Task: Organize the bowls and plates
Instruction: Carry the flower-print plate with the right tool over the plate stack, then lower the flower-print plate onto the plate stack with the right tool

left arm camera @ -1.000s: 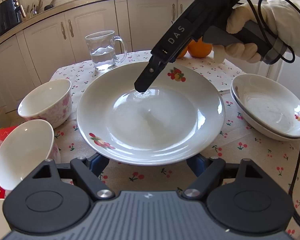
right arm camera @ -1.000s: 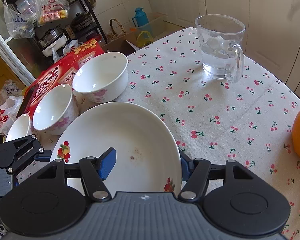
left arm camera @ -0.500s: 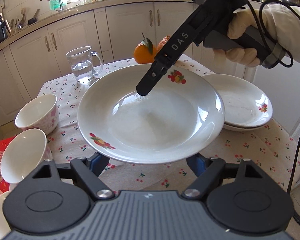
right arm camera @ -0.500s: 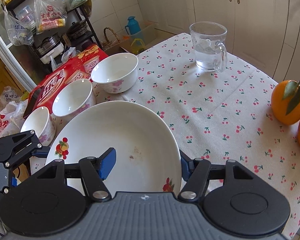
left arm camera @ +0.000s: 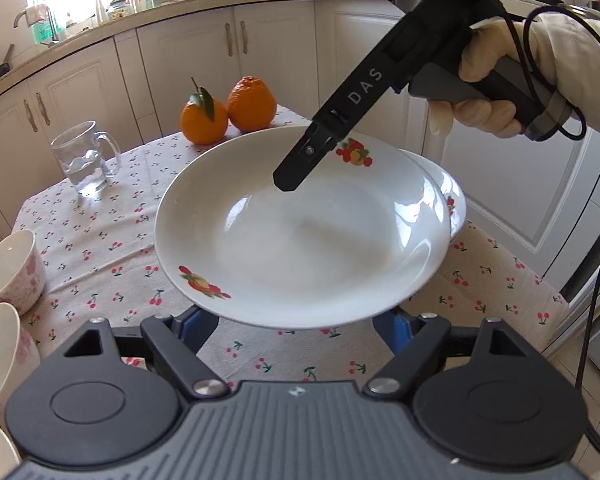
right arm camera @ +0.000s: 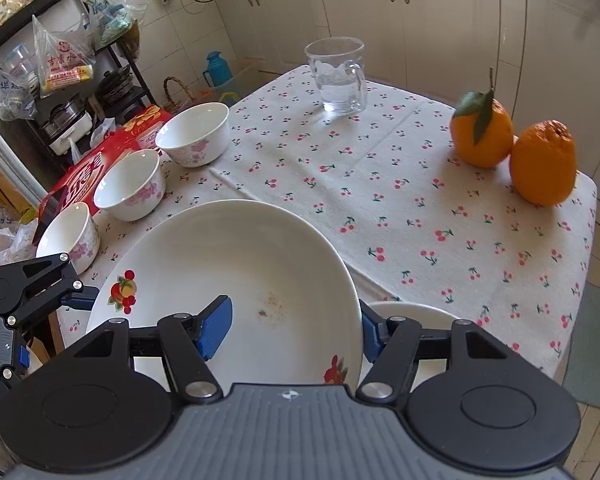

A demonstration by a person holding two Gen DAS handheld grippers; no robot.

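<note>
A white deep plate (left arm camera: pixel 304 236) with fruit decals hangs above the cherry-print table, also in the right wrist view (right arm camera: pixel 236 280). My right gripper (right arm camera: pixel 292 328) is shut on its rim, one blue pad (right arm camera: pixel 214 326) inside the plate and the other outside. My left gripper (left arm camera: pixel 296 328) sits under the plate's near edge, fingers spread wide to either side, open. Stacked plates (left arm camera: pixel 452 196) lie just beyond and under the held plate, a sliver showing in the right wrist view (right arm camera: pixel 412 314). Three floral bowls (right arm camera: pixel 194 134) (right arm camera: pixel 130 184) (right arm camera: pixel 70 236) stand along the table's left edge.
A glass mug of water (right arm camera: pixel 340 76) stands at the far side. Two oranges (right arm camera: pixel 482 132) (right arm camera: pixel 544 162) sit at the far right corner. A red box (right arm camera: pixel 84 172) lies beside the bowls. White cabinets (left arm camera: pixel 188 60) surround the table.
The plate has been carried rightward with both grippers, from the table's middle to above the stacked plates. The oranges have come into view and the bowls have slid left.
</note>
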